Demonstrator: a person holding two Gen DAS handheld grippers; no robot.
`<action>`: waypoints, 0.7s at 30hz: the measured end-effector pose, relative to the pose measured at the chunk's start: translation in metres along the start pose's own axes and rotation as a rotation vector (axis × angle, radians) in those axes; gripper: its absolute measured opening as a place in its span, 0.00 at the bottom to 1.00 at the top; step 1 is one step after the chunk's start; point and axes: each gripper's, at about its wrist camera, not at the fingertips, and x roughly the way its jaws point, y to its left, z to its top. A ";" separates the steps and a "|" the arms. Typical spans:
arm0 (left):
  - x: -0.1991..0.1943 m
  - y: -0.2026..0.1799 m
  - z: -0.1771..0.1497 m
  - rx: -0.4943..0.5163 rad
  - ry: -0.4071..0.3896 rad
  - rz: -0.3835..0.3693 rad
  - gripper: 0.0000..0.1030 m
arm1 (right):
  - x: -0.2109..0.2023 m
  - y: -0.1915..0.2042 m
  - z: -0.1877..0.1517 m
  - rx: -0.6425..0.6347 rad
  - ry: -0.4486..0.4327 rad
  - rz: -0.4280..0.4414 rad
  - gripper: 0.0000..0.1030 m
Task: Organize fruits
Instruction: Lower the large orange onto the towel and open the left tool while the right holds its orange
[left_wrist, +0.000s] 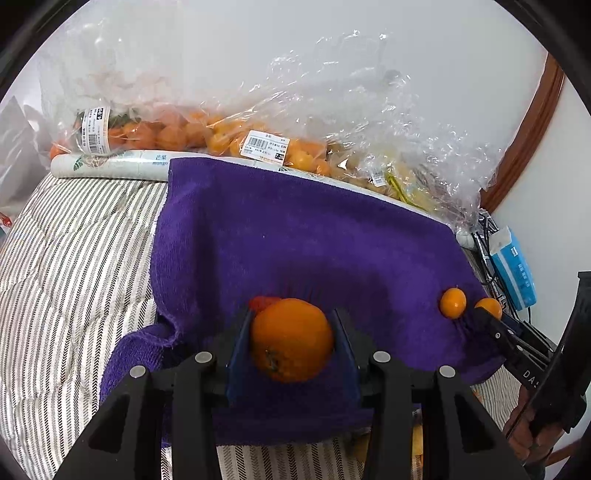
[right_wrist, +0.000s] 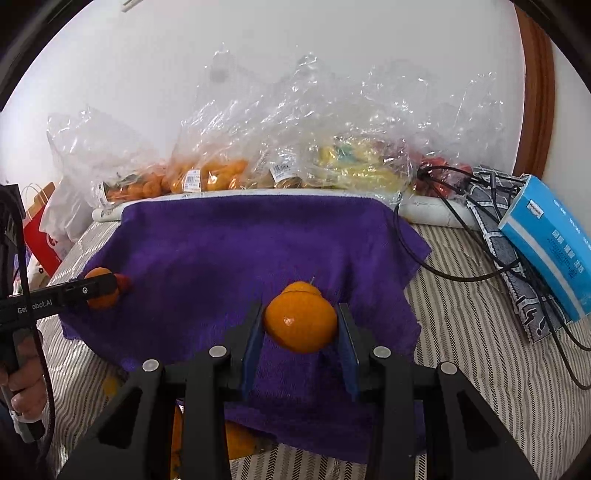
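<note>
A purple towel (left_wrist: 295, 236) lies spread on the striped bed cover; it also shows in the right wrist view (right_wrist: 236, 243). My left gripper (left_wrist: 291, 332) is shut on a large orange (left_wrist: 291, 339) just above the towel, with a small red fruit (left_wrist: 258, 302) behind it. My right gripper (right_wrist: 300, 321) is shut on a small smooth orange (right_wrist: 300, 325); a second small orange (right_wrist: 301, 286) sits right behind it on the towel. In the left wrist view these two small oranges (left_wrist: 453, 302) sit at the towel's right edge by the right gripper's finger.
Clear plastic bags of oranges (left_wrist: 166, 133) and yellow fruit (right_wrist: 354, 170) line the wall behind the towel. A blue tissue box (right_wrist: 550, 240), black cables (right_wrist: 443, 258) and a patterned cloth lie at the right. More oranges (right_wrist: 236, 443) lie under the towel's near edge.
</note>
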 end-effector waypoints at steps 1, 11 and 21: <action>0.001 0.000 0.000 0.000 0.004 0.001 0.40 | 0.001 0.000 0.000 0.002 0.004 0.000 0.36; 0.006 -0.001 -0.001 0.003 0.025 0.001 0.40 | 0.008 0.002 -0.003 -0.007 0.029 -0.001 0.36; 0.002 -0.003 0.000 0.022 0.009 -0.005 0.39 | 0.012 0.004 -0.002 -0.018 0.049 -0.007 0.36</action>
